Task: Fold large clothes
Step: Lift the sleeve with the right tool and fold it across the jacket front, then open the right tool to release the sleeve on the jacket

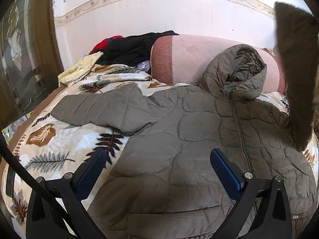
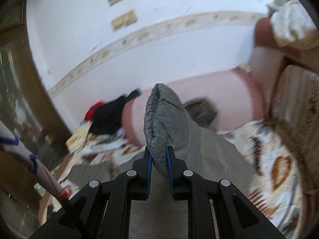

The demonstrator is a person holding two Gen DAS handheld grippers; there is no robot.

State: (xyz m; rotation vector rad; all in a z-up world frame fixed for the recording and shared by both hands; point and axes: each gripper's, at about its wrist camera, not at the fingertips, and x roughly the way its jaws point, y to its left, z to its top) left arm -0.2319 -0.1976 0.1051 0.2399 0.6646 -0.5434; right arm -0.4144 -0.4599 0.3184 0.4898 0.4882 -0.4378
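Cuff of the sleeve point(image 2: 165, 119) sits pinched between the pads of the right gripper point(image 2: 159, 157), lifted clear of the jacket point(image 1: 199, 139), which lies zipped and face up on the leaf-print blanket point(image 1: 59, 139). Carry the sleeve across the chest in one flat arc, keeping the clamp firm. The left gripper point(image 1: 157, 171) hovers empty over the hem, jaws wide apart, well placed to pin the body down
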